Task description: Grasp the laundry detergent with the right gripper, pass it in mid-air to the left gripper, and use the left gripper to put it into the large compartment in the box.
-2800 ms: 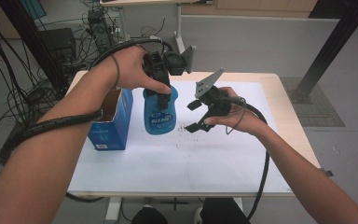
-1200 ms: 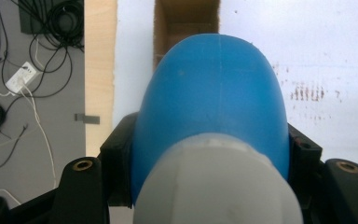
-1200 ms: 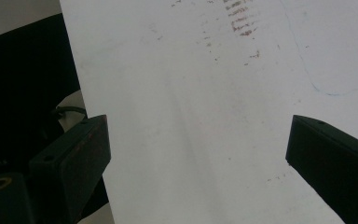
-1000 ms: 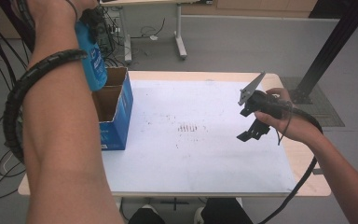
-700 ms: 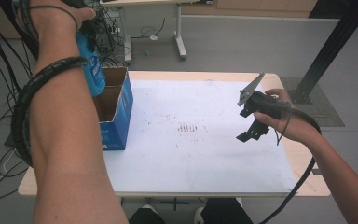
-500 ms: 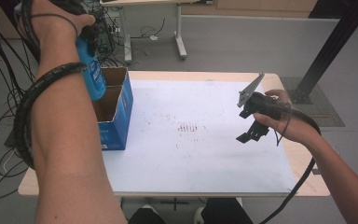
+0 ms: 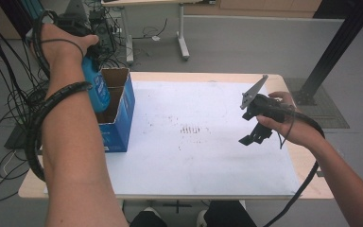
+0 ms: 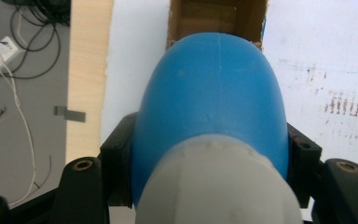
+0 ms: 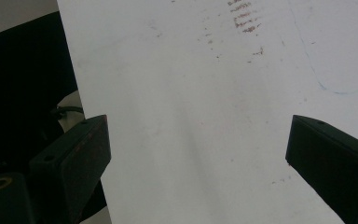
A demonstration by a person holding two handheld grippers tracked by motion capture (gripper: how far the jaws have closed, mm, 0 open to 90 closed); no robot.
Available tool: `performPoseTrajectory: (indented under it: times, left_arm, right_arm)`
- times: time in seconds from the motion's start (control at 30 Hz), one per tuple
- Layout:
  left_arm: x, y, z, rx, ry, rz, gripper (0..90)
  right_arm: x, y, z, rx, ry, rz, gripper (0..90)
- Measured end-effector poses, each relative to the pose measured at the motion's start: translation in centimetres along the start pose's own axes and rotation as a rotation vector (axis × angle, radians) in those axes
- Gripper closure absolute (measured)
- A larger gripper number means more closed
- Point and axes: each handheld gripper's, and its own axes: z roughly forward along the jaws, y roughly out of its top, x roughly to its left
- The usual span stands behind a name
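A: Where is the blue bottle (image 7: 97,87) sitting right now?

B: The left gripper (image 8: 209,154) is clamping it by the body, jaws pressed on both sides. It is hanging upright over the open cardboard box (image 7: 119,118) at the left edge of the table (image 7: 208,78), its bottom dipping into the opening.

A: What is differing from a second ago?

B: The left hand (image 7: 64,42) is holding the bottle lower; earlier it was raised well above the box. The right gripper (image 7: 255,125) is keeping its place over the white sheet (image 7: 208,161), jaws wide apart with nothing between them.

A: Anything hard to make out?

B: The label is turning away, so no print is readable. In the left gripper view the bottle's grey cap (image 8: 214,186) is blocking most of the box, and the box's inside is staying in shadow.
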Motion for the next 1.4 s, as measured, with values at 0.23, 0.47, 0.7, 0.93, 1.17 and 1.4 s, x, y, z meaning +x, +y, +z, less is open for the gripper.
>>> performPoseTrajectory:
  times: [0.23,0.47,0.7,0.93,1.17,1.4]
  left_arm:
    - [-0.3,-0.1,3.1,0.017,-0.006,0.017,37.1]
    - [-0.2,-0.5,6.3,0.023,-0.020,0.019,37.1]
    - [-0.4,-1.1,8.9,0.008,-0.008,0.032,37.1]
    - [-0.6,-1.5,11.1,0.006,-0.004,0.030,37.1]
    - [-0.9,-1.8,13.1,0.016,-0.024,0.032,37.1]
    - [-0.8,-2.2,14.5,0.027,-0.014,0.047,37.1]
  right_arm:
    - [0.1,-0.1,0.1,-0.002,-0.003,0.001,6.5]
    - [0.0,-0.2,0.2,0.003,-0.019,0.007,6.5]
    - [-0.1,-0.2,0.5,0.013,-0.019,0.008,6.5]
    - [-0.3,-0.7,0.3,0.012,-0.030,0.020,6.5]
    - [-0.3,-1.0,0.5,0.022,-0.025,0.025,6.5]
    - [-0.6,-1.0,0.7,0.027,-0.023,0.027,6.5]
